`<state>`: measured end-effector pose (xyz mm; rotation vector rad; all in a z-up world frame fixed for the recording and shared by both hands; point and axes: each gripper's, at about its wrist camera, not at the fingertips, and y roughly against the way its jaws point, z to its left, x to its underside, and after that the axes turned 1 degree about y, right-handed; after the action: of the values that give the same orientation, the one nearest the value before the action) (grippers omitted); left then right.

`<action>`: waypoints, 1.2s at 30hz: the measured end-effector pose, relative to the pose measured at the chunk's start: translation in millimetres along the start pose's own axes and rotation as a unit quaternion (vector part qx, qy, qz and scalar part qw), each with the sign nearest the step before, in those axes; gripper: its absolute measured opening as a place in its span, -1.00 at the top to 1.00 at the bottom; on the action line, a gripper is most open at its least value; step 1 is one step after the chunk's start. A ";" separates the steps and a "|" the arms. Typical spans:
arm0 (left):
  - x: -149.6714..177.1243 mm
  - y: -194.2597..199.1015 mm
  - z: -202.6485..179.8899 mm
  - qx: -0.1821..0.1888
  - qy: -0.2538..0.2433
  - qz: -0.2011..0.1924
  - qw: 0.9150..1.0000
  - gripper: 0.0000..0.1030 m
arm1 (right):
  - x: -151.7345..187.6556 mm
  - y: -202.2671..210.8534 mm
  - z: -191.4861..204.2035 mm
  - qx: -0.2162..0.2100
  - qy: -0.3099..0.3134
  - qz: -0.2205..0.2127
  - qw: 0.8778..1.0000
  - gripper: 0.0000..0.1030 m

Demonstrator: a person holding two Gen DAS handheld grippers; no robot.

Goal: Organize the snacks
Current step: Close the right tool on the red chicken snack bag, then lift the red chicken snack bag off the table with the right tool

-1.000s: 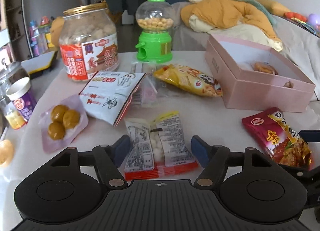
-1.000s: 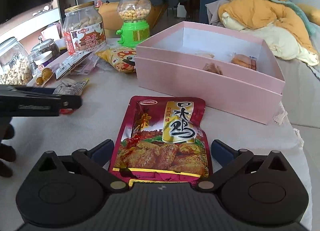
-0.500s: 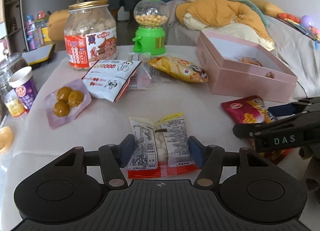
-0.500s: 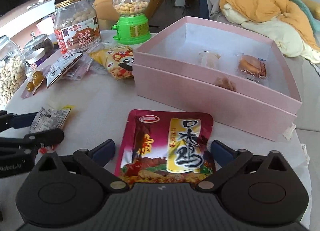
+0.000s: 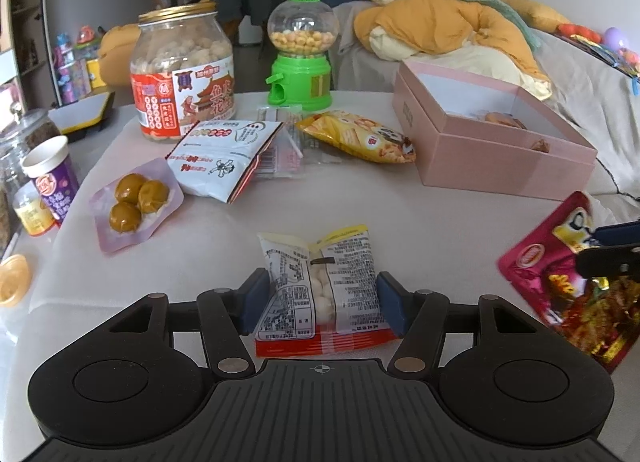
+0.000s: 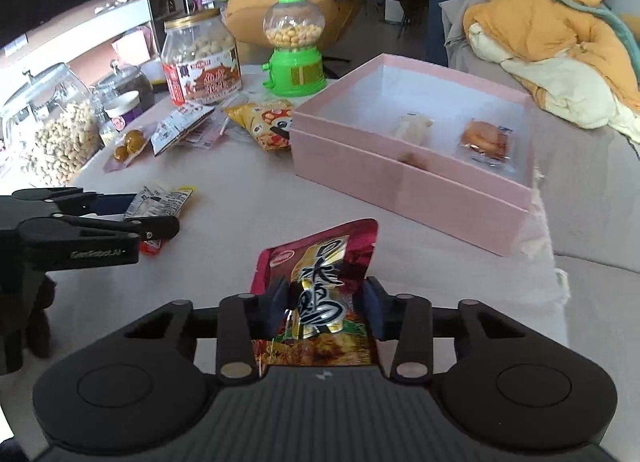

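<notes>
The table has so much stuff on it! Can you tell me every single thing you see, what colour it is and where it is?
Peanut jar: 1, clear with red label, far left of table.
Candy dispenser: 1, green, far middle.
White packet: 1, white and red, in front of the jar.
Yellow packet: 1, yellow, left of the box.
Egg pack: 1, three brown eggs, left side.
Purple cup: 1, purple, left edge.
Box: 1, pink, open, right side, a few snacks inside.
Small pouch: 1, white and red, between the left gripper's pads.
Red pouch: 1, crumpled in the right gripper.
Left gripper: black, touching the pouch.
Right gripper: black, closing.
</notes>
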<state>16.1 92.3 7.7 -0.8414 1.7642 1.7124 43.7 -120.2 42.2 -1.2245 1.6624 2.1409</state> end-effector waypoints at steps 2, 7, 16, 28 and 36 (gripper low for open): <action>0.5 -0.3 -1.9 -0.005 0.000 -0.001 1.000 -0.26 | 3.2 4.1 -3.7 0.005 -0.001 -0.003 1.000 0.24; 3.6 0.4 -3.0 -0.009 -0.005 -0.010 1.000 -0.27 | 12.4 -5.6 -9.1 0.004 -0.026 0.011 1.000 -0.41; 6.7 1.2 -2.9 -0.009 -0.006 -0.021 1.000 -0.27 | 26.9 -29.2 21.9 0.036 -0.023 0.012 0.999 -0.92; 7.7 1.6 -2.7 -0.009 -0.008 -0.024 1.000 -0.28 | 23.1 -3.5 19.4 0.024 0.038 0.012 0.999 -0.13; 8.0 2.0 -3.1 -0.008 -0.008 -0.024 1.000 -0.27 | 18.4 9.9 21.1 0.024 0.061 -0.010 0.998 0.17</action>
<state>9.5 88.6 3.2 -0.8694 1.7080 1.6995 15.7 -111.8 37.9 -1.3767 1.7317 2.0393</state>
